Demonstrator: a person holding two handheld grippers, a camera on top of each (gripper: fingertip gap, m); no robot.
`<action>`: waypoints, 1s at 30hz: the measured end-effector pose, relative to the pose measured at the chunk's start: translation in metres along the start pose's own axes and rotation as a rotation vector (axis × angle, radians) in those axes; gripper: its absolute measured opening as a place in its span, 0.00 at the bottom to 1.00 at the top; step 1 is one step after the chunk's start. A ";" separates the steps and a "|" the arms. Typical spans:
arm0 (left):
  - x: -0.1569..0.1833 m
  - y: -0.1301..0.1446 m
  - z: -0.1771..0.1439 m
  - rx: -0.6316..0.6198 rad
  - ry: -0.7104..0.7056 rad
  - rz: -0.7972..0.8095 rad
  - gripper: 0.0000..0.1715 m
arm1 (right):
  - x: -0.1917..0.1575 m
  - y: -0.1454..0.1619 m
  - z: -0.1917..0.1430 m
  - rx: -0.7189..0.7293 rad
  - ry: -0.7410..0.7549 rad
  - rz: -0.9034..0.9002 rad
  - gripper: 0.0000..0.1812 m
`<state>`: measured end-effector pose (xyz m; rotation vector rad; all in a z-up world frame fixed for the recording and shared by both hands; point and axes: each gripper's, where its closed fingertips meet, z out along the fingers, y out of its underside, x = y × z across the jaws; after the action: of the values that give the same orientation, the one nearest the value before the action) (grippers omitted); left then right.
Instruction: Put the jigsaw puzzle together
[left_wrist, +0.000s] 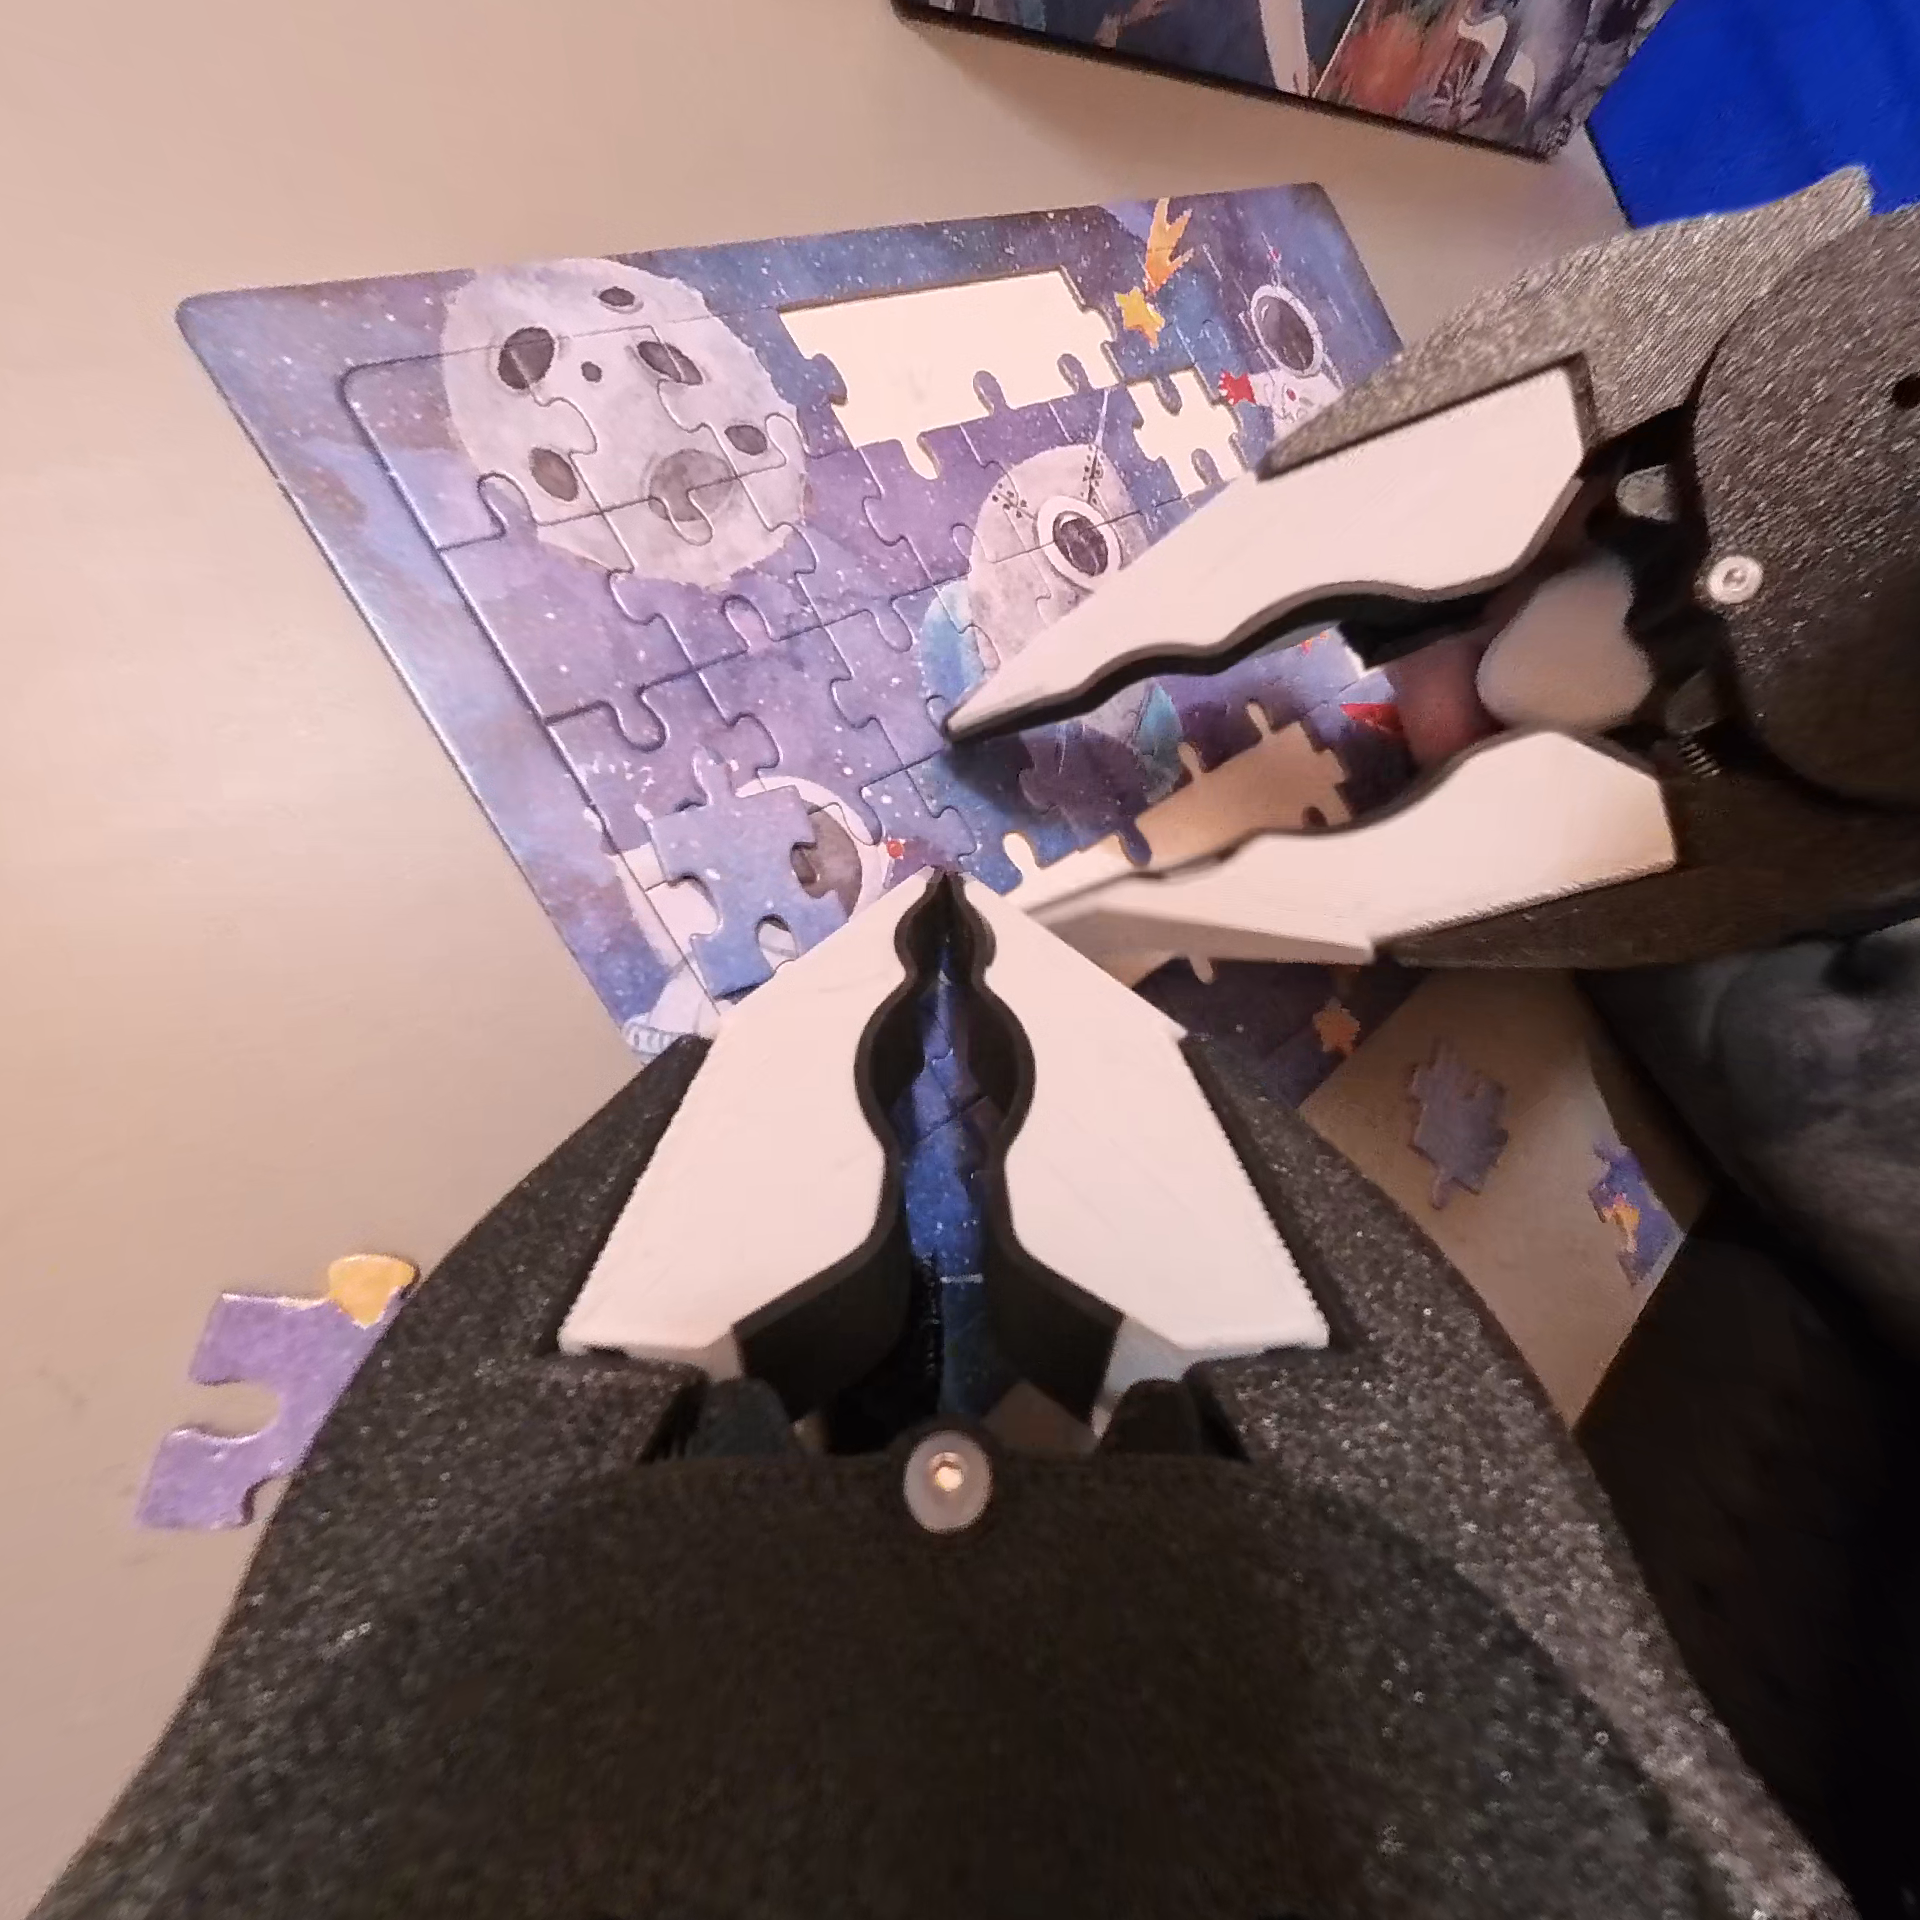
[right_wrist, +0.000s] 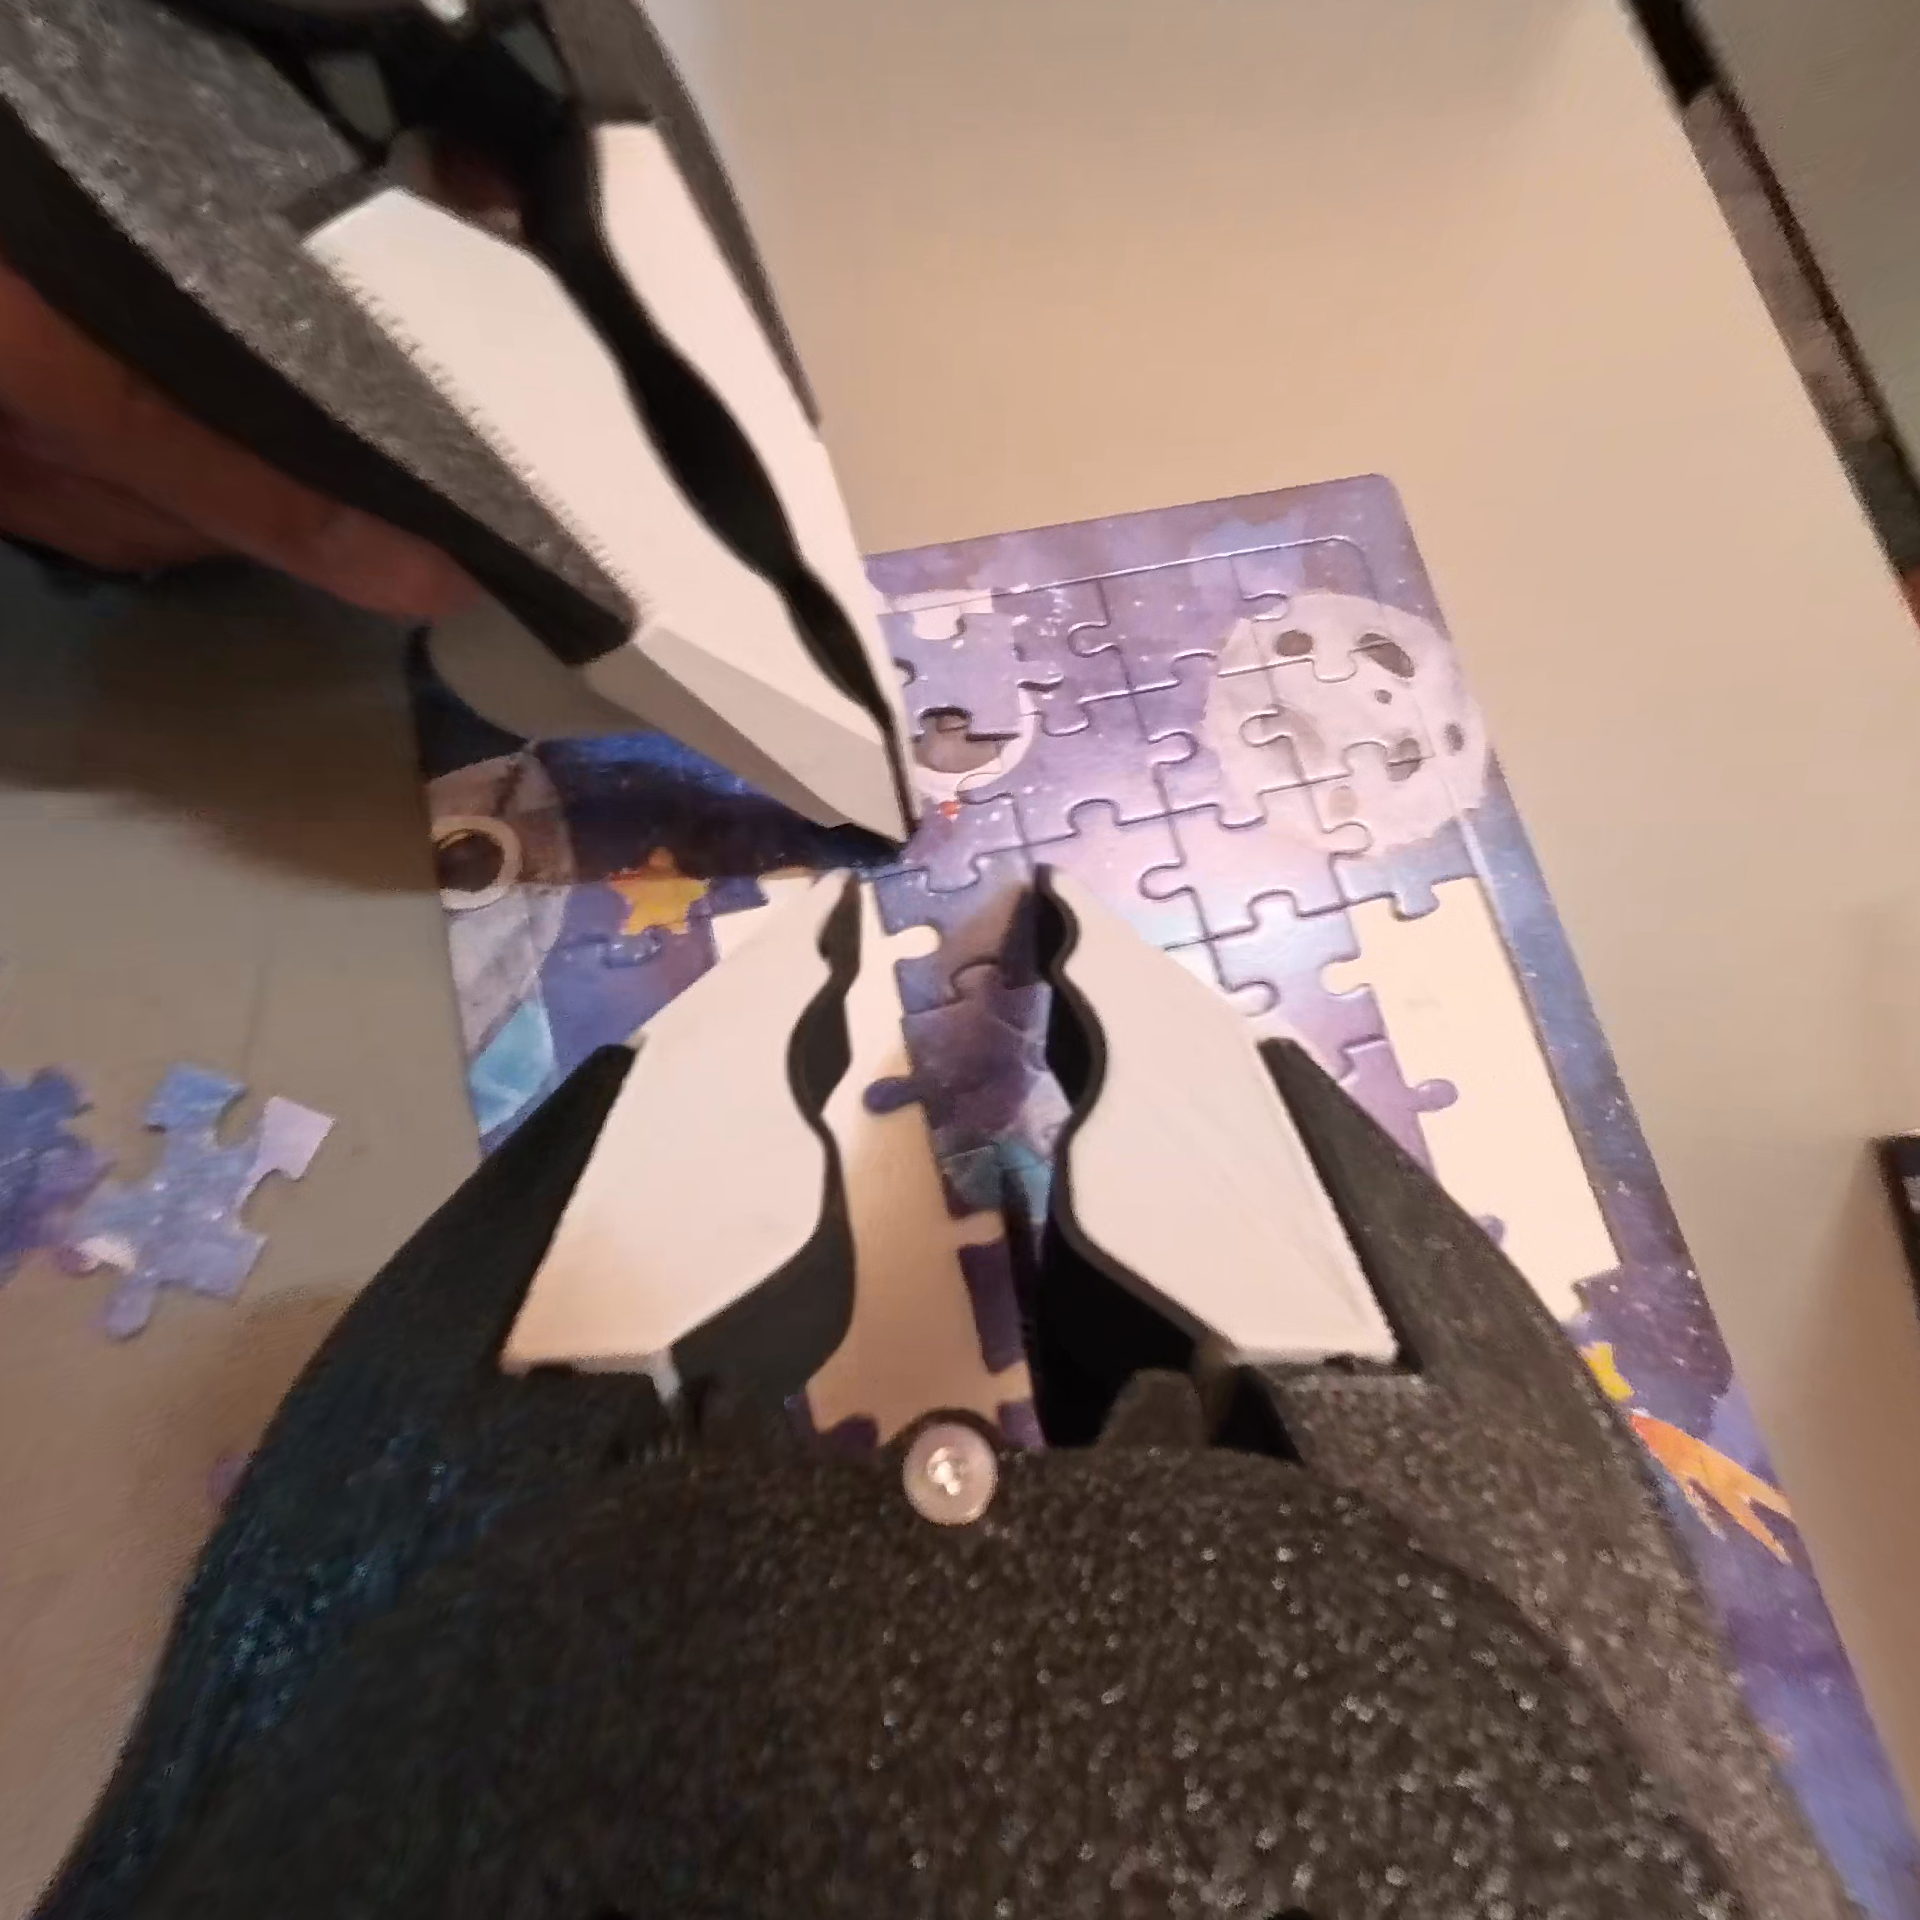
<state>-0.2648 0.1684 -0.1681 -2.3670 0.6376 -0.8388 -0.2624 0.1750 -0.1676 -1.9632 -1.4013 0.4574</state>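
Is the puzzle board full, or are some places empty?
Not full. The puzzle board has white gaps at its far edge and near the right gripper.

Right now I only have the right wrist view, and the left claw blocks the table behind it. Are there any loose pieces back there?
Observer: Yes. A purple loose piece with a yellow patch lies on the table, off the puzzle board, beside the left claw.
Operator: Is anything lying on the board near its tip?
Observer: A blue piece lies askew on top of the assembled pieces, not seated. In the left wrist view it is just left of that tip.
Operator: And beyond the board?
Observer: A bright blue object sits beside the end of the puzzle box.
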 end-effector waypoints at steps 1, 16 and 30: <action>0.000 0.000 0.000 -0.001 0.003 -0.003 0.00 | 0.004 0.000 0.001 -0.003 0.025 -0.011 0.19; 0.000 0.000 0.000 -0.001 0.033 -0.032 0.00 | 0.002 -0.003 -0.005 -0.078 -0.039 -0.063 0.22; 0.000 0.000 0.000 -0.004 0.046 -0.041 0.00 | 0.005 0.003 0.002 -0.257 -0.099 -0.078 0.27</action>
<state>-0.2649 0.1683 -0.1682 -2.3779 0.6120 -0.9122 -0.2595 0.1798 -0.1705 -2.1019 -1.6627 0.3570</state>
